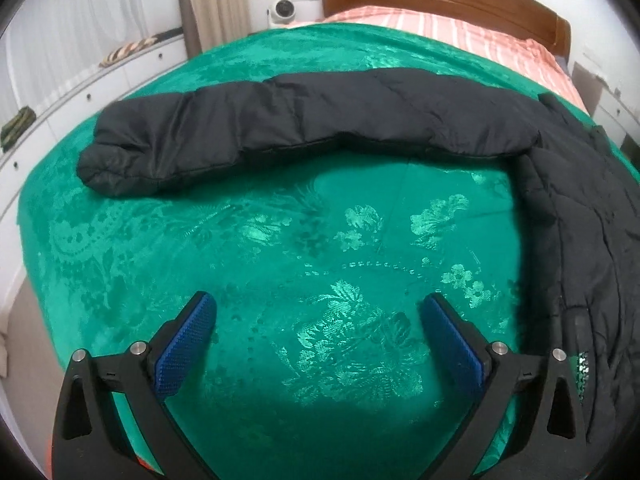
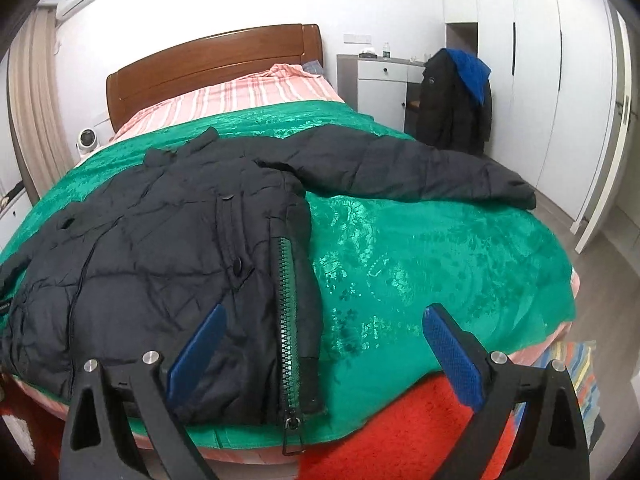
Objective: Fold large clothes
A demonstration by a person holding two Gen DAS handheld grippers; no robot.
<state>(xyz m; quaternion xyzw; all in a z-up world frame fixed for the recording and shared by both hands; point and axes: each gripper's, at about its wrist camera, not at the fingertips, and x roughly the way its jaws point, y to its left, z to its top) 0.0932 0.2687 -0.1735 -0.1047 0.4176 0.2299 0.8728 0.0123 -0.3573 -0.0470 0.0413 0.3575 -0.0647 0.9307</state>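
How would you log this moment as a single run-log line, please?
black jacket: spread flat on green bedspread | sleeves out | left gripper: open, empty | right gripper: open, empty

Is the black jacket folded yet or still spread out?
Spread out: the black jacket lies flat on the green bedspread, both sleeves extended sideways.

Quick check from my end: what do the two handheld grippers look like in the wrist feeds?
Both look alike. The left gripper and the right gripper each have two black angular plastic fingers with triangular cut-outs and round silver pivot bolts. The inner faces carry blue pads with fine dimpled texture. No cables, hands or sleeves show.
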